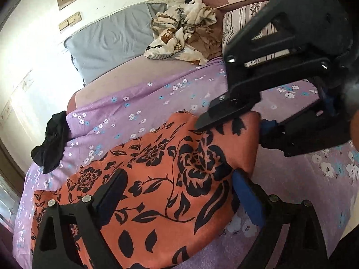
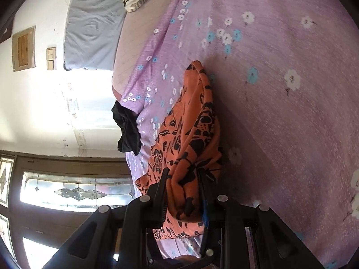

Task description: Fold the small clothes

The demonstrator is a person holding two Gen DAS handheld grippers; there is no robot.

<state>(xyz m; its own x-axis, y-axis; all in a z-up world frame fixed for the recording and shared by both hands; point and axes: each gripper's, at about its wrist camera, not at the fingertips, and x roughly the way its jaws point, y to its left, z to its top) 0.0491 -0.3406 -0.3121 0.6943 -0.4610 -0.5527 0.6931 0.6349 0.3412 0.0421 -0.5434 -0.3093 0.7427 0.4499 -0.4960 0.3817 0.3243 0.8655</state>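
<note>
Left wrist view: an orange garment with black flowers is spread on the lilac floral bedsheet, directly ahead of the left gripper, whose fingers are parted wide over the cloth with nothing gripped. At its far right corner, the fabric is pinched by the right gripper. In the right wrist view, the bunched orange cloth is clamped between the right gripper's fingers. A black garment is seen at the bed's edge, off to the left gripper's left, and a crumpled floral blanket and a grey pillow lie beyond.

purple floral bedsheet | grey pillow | crumpled floral blanket
</note>
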